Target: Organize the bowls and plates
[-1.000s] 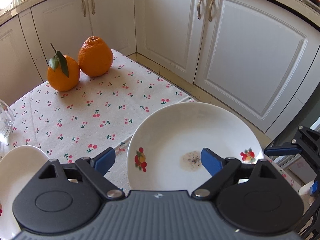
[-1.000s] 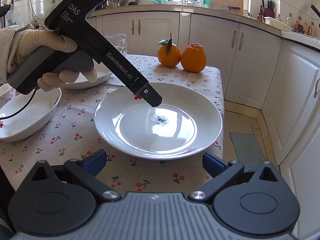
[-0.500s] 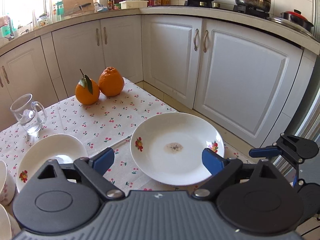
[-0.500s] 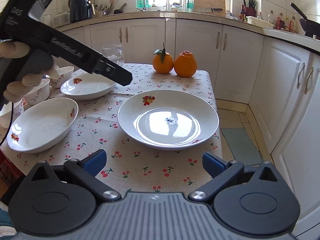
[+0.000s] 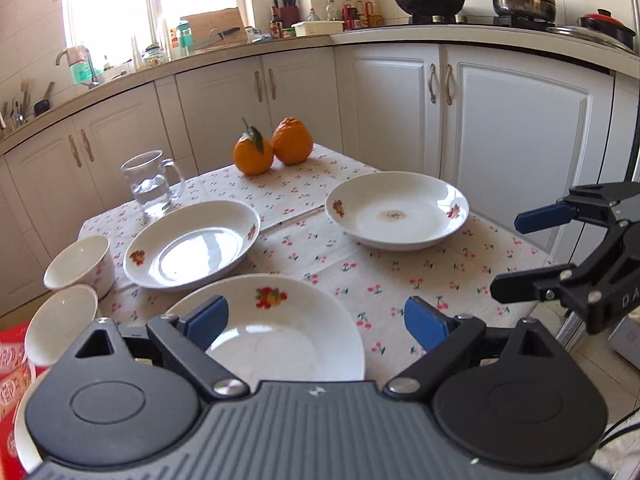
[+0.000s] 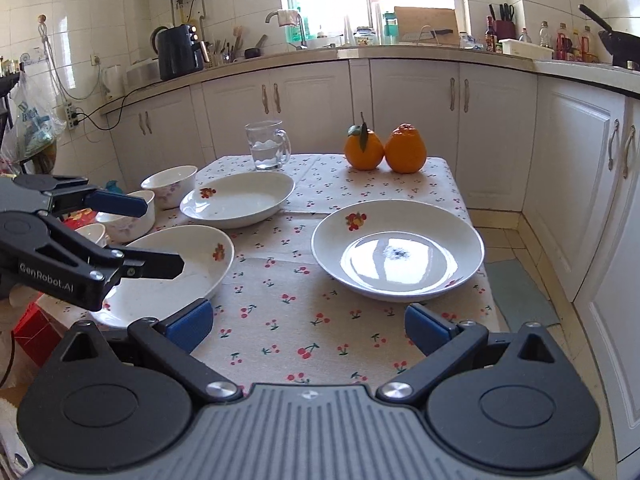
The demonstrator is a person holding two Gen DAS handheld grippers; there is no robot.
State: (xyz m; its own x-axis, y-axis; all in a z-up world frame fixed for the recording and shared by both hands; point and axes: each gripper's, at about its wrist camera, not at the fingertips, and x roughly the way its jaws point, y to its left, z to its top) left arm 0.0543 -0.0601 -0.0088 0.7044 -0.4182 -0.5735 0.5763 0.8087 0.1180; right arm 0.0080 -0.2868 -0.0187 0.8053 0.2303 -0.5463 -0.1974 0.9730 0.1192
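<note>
Both my tongs hang over the near edge of the counter with nothing in them: the left tongs are spread wide above the closest plate, and the right tongs are spread just as wide over bare cherry-print cloth. Nothing is stacked yet, so I judge I am at the choosing stage. The crockery lies scattered: a plate with a dark speck in its middle toward the right edge, a second plate farther back, the closest one under my left tongs, and small bowls crowded at the far left. The glass mug and two oranges sit at the back. Next I would lower the left tongs to the closest plate's rim and pinch it, minding how shallow and slippery that edge looks.
</note>
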